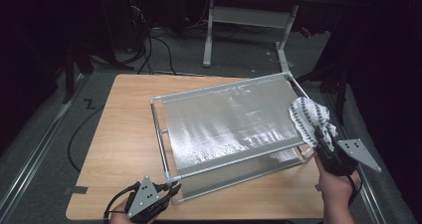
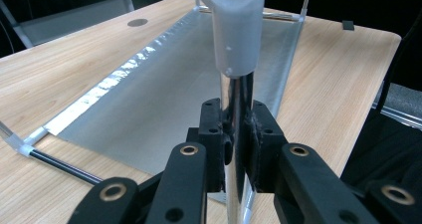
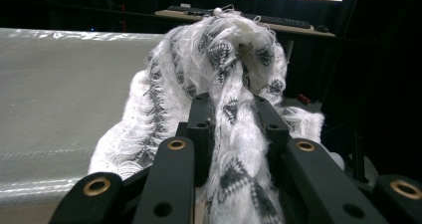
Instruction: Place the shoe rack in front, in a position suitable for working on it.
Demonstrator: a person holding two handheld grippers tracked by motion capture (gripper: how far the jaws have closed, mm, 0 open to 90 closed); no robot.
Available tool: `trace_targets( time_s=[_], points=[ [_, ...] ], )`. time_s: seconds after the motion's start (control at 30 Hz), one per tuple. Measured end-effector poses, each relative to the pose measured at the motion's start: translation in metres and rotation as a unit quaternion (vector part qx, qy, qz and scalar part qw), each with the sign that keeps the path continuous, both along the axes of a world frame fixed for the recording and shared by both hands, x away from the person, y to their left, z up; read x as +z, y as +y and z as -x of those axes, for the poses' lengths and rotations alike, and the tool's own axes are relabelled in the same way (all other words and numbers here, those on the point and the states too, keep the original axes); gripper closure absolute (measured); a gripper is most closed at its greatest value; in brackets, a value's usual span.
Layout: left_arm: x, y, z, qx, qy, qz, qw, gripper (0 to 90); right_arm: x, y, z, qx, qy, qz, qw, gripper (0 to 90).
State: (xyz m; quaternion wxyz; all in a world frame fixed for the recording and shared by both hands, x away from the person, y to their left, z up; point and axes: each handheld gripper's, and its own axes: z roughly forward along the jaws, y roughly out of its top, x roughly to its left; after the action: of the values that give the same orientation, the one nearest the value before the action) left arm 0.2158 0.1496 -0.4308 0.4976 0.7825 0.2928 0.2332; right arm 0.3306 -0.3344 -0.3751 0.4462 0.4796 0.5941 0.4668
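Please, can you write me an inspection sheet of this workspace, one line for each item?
Surface: wooden table, with a small piece of grey tape at the near left edge.
Job's things: metal frame rack with a shiny plastic sheet on top; white and grey knitted cloth lying on the sheet's right edge.
Clutter: nothing seen on the table.
Grippers: left gripper shut on the rack's upright corner post; right gripper shut on the cloth.
Cables: a black cable on the floor at the left; more cables under the far desk.
Surroundings: dark room, grey floor, a second desk behind.
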Motion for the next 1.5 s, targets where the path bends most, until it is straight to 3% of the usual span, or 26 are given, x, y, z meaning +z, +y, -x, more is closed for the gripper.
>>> trace_targets(
  time_s=[0.53,0.73,0.9,1.03,1.1,1.33,1.5],
  points=[
    [0.000,0.000,0.000,-0.001,0.000,0.003,1.0000,79.5,0.000,0.010,-0.001,0.038,0.010,-0.030,0.9988,73.9],
    [-0.001,0.000,0.000,0.000,-0.001,0.003,1.0000,79.4,0.000,0.023,0.001,0.052,0.010,-0.021,0.9984,74.3],
    [-0.001,0.000,0.000,0.000,-0.001,0.002,1.0000,79.4,0.000,0.045,0.005,0.064,0.015,-0.013,0.9978,76.0],
    [-0.001,0.000,0.000,-0.001,-0.002,0.003,1.0000,79.4,0.000,0.056,0.008,0.083,0.015,-0.007,0.9964,75.0],
    [-0.001,0.000,0.000,-0.001,-0.002,0.003,1.0000,79.4,-0.001,0.067,0.012,0.107,0.016,-0.010,0.9941,73.8],
    [0.000,0.000,0.000,0.002,0.001,0.003,1.0000,79.4,-0.002,0.090,0.016,0.134,0.016,-0.005,0.9909,73.9],
    [-0.001,0.000,0.000,0.000,-0.001,0.003,1.0000,79.4,-0.003,0.114,0.023,0.166,0.015,0.001,0.9861,74.1]
  ],
)
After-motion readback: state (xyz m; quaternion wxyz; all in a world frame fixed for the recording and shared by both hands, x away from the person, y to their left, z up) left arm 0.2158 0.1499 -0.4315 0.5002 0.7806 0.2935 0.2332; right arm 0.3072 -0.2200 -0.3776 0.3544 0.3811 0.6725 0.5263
